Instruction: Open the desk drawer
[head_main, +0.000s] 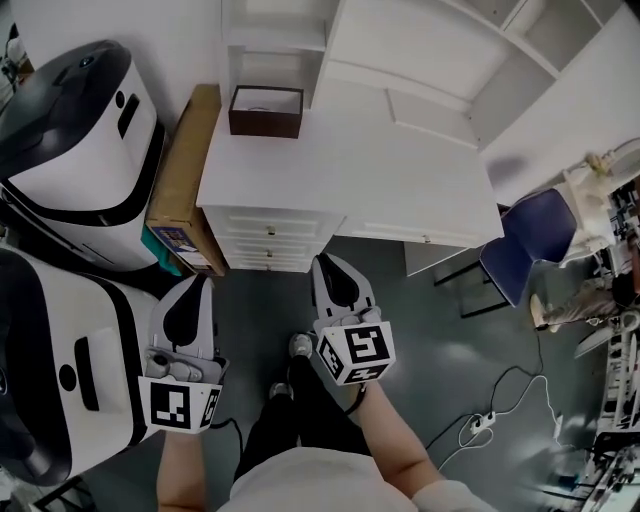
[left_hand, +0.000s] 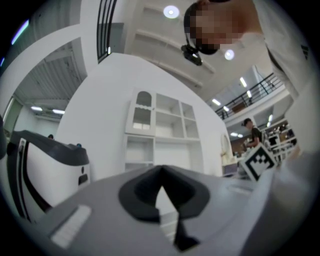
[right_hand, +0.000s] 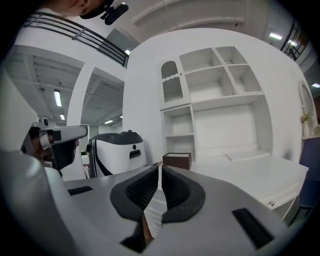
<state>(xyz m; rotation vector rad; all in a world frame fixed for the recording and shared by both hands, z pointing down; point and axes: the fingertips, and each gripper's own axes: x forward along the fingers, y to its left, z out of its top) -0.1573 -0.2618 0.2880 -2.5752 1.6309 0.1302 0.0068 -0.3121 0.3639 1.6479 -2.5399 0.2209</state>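
The white desk (head_main: 350, 170) has a stack of drawers (head_main: 270, 238) with small knobs under its left end, all pushed in. My right gripper (head_main: 338, 268) hovers just in front of the drawer stack and does not touch it. Its jaws stand a narrow slit apart with nothing between them (right_hand: 159, 168). Through the gap below them I see the drawer fronts (right_hand: 156, 210). My left gripper (head_main: 190, 292) hangs lower left, farther from the desk. Its jaws meet at the tips and hold nothing (left_hand: 161, 169).
A brown box (head_main: 265, 110) sits on the desk's left rear, below a white shelf hutch (head_main: 430, 50). Two large white machines (head_main: 70, 140) and a cardboard box (head_main: 185, 170) crowd the left. A blue chair (head_main: 530, 240) and floor cables (head_main: 480, 420) lie to the right.
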